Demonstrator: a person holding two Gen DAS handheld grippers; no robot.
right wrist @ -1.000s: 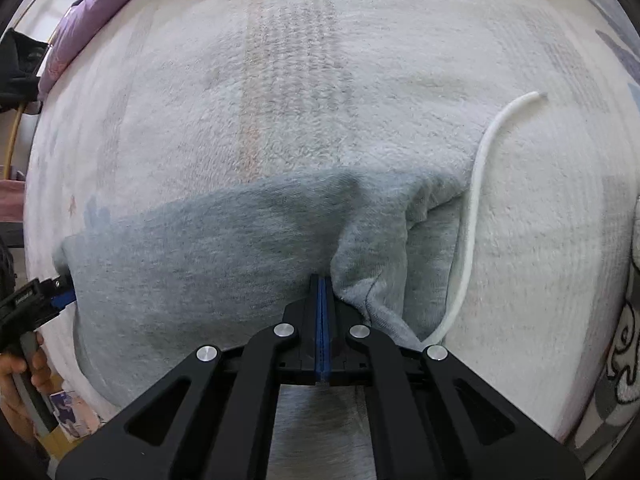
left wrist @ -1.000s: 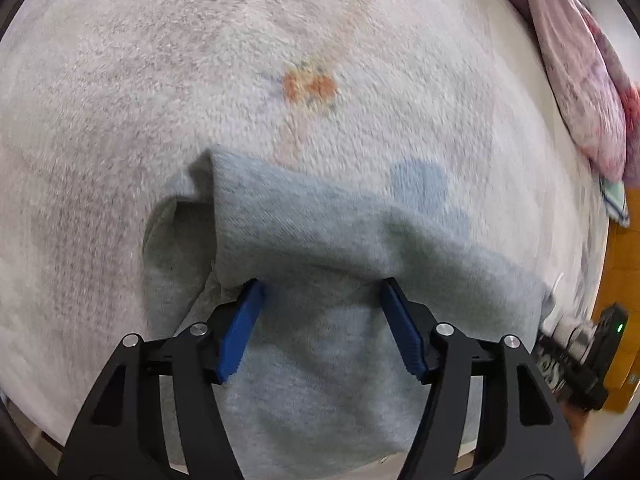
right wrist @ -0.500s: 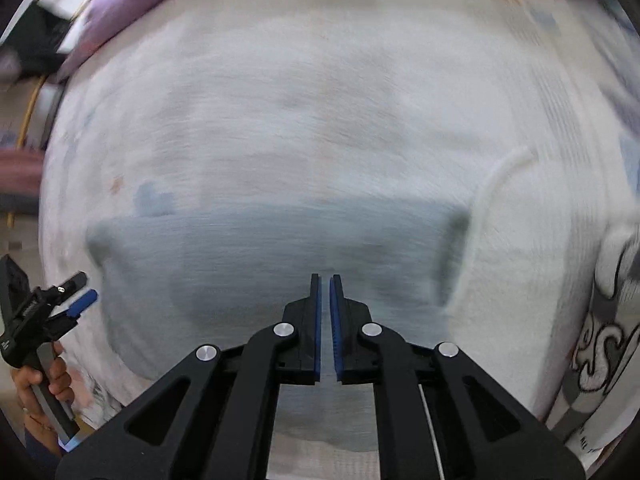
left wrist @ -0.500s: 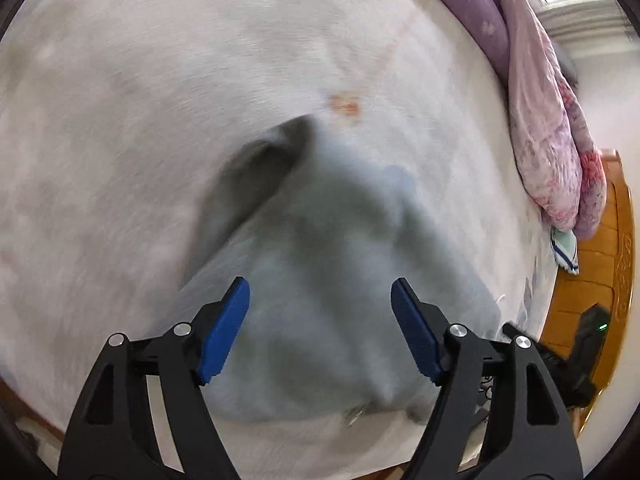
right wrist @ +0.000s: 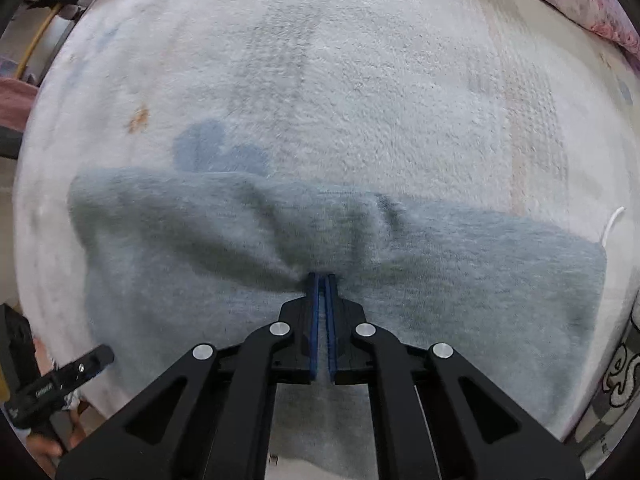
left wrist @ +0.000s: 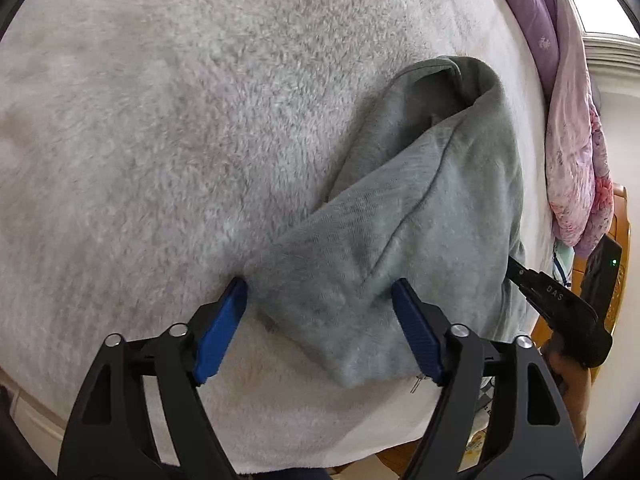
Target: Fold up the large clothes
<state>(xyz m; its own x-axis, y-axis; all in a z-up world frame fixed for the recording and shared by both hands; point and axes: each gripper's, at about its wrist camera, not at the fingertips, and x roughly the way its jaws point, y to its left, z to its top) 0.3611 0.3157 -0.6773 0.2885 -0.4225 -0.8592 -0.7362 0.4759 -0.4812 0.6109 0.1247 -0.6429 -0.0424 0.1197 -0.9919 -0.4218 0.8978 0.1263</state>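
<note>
A grey fleece garment lies folded on the pale fluffy blanket. In the left wrist view its near corner sits between the blue pads of my left gripper. Those jaws are wide and still opening, and the pads do not press the cloth. In the right wrist view the garment stretches across the frame. My right gripper points down at its middle, jaws closing to a thin slit, with puckered cloth pinched at the tips. Each gripper shows at the other view's edge: the right gripper and the left gripper.
A white cord pokes out at the garment's right end. A pink and purple duvet is heaped along the far side of the bed. A wooden bed frame and a person's hand show at the right.
My left gripper let go of the grey cloth, opened wider and drew back to its near corner. My right gripper moved from the cord end to the garment's middle, loosening briefly on the way.
</note>
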